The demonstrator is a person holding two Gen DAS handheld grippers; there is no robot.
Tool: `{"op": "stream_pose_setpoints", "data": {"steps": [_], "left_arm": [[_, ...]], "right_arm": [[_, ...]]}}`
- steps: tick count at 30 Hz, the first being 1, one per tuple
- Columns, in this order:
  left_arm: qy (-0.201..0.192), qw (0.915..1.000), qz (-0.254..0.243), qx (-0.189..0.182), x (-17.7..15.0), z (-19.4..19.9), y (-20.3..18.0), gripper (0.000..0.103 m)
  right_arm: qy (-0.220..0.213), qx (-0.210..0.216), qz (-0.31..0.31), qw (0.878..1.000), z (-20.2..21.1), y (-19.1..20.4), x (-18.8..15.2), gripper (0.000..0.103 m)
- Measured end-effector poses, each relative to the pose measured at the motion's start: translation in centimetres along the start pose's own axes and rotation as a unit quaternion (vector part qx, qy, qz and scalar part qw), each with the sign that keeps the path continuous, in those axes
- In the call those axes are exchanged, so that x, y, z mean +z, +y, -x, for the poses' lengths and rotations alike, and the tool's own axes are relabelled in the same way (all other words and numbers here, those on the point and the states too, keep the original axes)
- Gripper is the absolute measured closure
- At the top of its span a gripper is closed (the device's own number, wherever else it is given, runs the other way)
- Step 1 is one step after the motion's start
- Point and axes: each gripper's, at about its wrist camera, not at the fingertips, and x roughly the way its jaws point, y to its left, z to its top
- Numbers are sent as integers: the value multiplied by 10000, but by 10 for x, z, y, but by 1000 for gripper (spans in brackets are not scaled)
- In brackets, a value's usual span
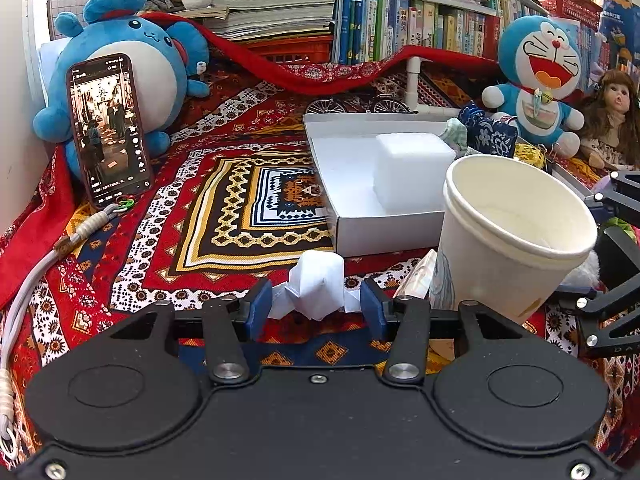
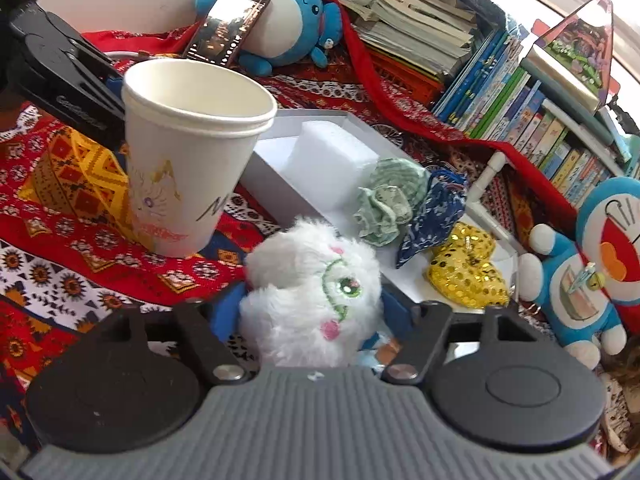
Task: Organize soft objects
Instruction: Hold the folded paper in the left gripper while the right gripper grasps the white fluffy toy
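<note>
**Soft things on the patterned cloth, one claw over each**

At the far left edge of the patterned cloth [image 1: 240,200] a round blue plush [image 1: 132,68] sits against the wall, a phone [image 1: 110,128] with a lit screen leaning on its belly; a white cable [image 1: 48,264] trails from the phone toward the near left corner.

The left gripper [image 1: 316,304] hovers low over the near edge with its blue pads [image 1: 260,304] apart; a folded white paper piece [image 1: 316,288] lies on the cloth between them, and whether the pads touch it I cannot tell.

Past it, mid-cloth, stands an open white box [image 1: 352,232] with a white foam block [image 1: 412,168] inside, against its right wall; just right of the paper, a paper cup [image 1: 512,232] stands near the box's front corner.

The right gripper [image 2: 312,308] has a fluffy white plush [image 2: 316,292] with green stitched eyes between its jaws, which stand wide; the fur hides the pads, so a firm grip cannot be confirmed.

Beyond the plush, on the box's right side, lie a green cloth pouch [image 2: 388,200], a blue floral pouch [image 2: 432,216] touching it, and a yellow sequinned pouch [image 2: 464,264] just beside that; at the far right edge sits a blue-and-white cat plush [image 2: 580,288], with a shelf of books [image 2: 520,112] behind.
</note>
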Motion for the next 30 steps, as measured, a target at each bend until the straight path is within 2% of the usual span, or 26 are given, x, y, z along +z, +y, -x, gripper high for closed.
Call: {"op": "stream_pose_setpoints", "data": {"steps": [4, 6, 8, 10, 12, 20, 30], "left_arm": [[-11, 10000, -6, 20, 2, -3, -1, 57], [-17, 10000, -9, 26, 2, -4, -1, 58], [-24, 10000, -9, 34, 3, -4, 0, 61], [-30, 10000, 28, 27, 4, -3, 1, 70], [-23, 10000, 49, 28, 5, -2, 1, 72], [-192, 9998, -21, 98, 13, 12, 1, 73], [-360, 9992, 64, 168, 45, 17, 10, 73]], "right_arm": [[-16, 24, -49, 10000, 2, 0, 0, 28], [-38, 33, -88, 9999, 3, 0, 0, 33], [-89, 9, -126, 9999, 6, 0, 0, 35], [-135, 0, -151, 9998, 8, 0, 1, 36], [-181, -7, -178, 9997, 12, -1, 2, 36], [-349, -127, -427, 9984, 25, -11, 7, 37], [-462, -447, -893, 9939, 34, -37, 18, 37]]}}
